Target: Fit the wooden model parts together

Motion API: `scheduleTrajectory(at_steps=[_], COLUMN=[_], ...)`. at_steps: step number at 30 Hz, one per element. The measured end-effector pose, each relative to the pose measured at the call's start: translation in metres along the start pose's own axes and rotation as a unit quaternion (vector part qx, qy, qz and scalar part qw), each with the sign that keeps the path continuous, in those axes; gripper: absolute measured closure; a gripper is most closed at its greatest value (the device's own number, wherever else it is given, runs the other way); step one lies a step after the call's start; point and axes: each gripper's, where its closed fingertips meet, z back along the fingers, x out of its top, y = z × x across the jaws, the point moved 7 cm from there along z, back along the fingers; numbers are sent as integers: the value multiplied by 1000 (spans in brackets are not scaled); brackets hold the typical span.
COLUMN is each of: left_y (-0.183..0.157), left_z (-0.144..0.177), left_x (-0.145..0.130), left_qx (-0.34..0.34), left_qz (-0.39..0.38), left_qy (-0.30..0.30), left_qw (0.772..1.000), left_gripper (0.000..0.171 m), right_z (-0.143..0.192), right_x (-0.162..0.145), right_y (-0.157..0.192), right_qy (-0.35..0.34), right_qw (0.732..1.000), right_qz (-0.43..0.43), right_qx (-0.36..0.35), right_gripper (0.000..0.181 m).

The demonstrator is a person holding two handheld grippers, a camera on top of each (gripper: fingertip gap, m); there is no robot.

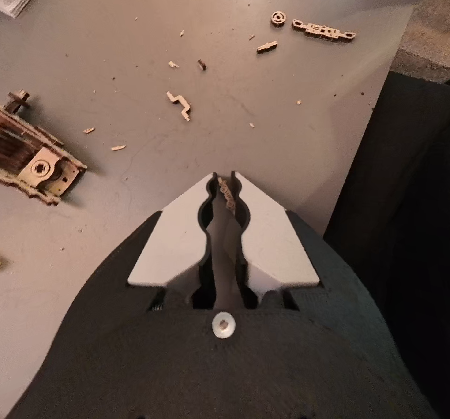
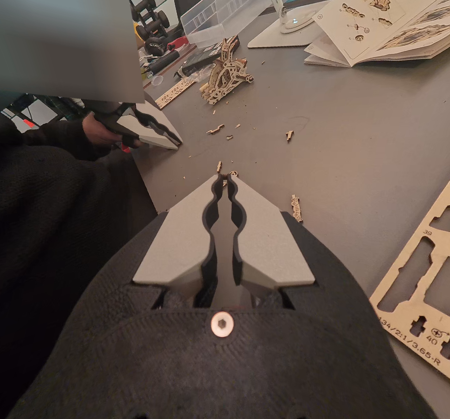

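While a partly built wooden model stands far back on the grey table, the left gripper is clamped on a slim wooden strip; the right gripper pinches a small piece. Loose parts lie unfitted, so much seems left.

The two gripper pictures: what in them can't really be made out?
- Left wrist view: the wooden strip inside the left gripper is mostly hidden by the fingers; whether it is pinched is unclear.
- Left wrist view: the half-built wooden model is cut off by the left edge.
- Right wrist view: the small piece at the right gripper tips is too small to identify.
- Right wrist view: the punched-out parts sheet runs off the right edge.
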Motion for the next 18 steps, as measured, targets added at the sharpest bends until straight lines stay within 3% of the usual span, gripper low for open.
scheduleTrajectory(at_steps=[3, 12, 18], left_y=[0, 5, 17], left_z=[-4, -1, 9], left_x=[4, 17, 16], left_qx=[0, 18, 44], left_qz=[-26, -21, -18], left_qy=[3, -7, -8], left_qw=[1000, 1000, 999], left_gripper=[171, 147, 146], right_z=[0, 0, 0], right_x=[0, 0, 0], right_y=[0, 1, 1], right_qy=[-1, -2, -3], right_qw=[1000, 1000, 1000], right_qz=[1, 4, 6], right_qx=[-1, -1, 0], right_gripper=[180, 180, 180])
